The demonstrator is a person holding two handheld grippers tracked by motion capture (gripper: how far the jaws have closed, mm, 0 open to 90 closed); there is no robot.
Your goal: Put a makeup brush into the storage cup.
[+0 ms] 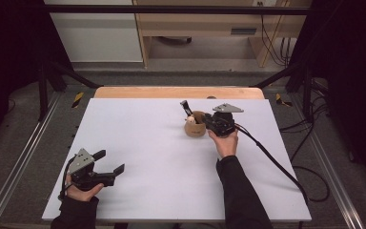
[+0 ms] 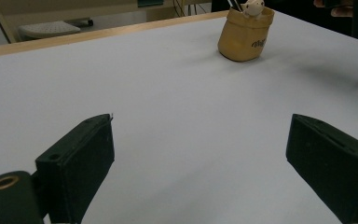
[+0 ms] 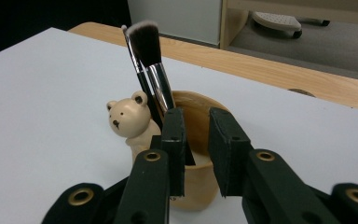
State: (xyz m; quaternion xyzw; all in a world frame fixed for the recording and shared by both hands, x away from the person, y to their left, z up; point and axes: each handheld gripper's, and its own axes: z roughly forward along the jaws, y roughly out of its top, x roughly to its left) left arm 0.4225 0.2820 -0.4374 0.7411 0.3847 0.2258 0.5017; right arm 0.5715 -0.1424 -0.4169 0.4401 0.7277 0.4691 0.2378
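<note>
Black-handled makeup brush with silver ferrule [image 3: 154, 70] stands tilted in the tan wooden cup [image 3: 193, 140] beside a small bear figure [image 3: 129, 119], far table centre. My right gripper [image 3: 196, 140] is slightly parted at the cup, pinching nothing. Left gripper [image 2: 200, 154] spread, idle. Brush looks light and slick; I'd grab the ferrule.

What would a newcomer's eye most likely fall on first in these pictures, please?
Probably the small tan cup towards the far side of the white table, with two black-bristled makeup brushes and a cream bear figure rising from it. The right gripper sits just above its rim, nothing between its narrowly parted fingers. The left gripper waits wide open near the front left corner.
</note>
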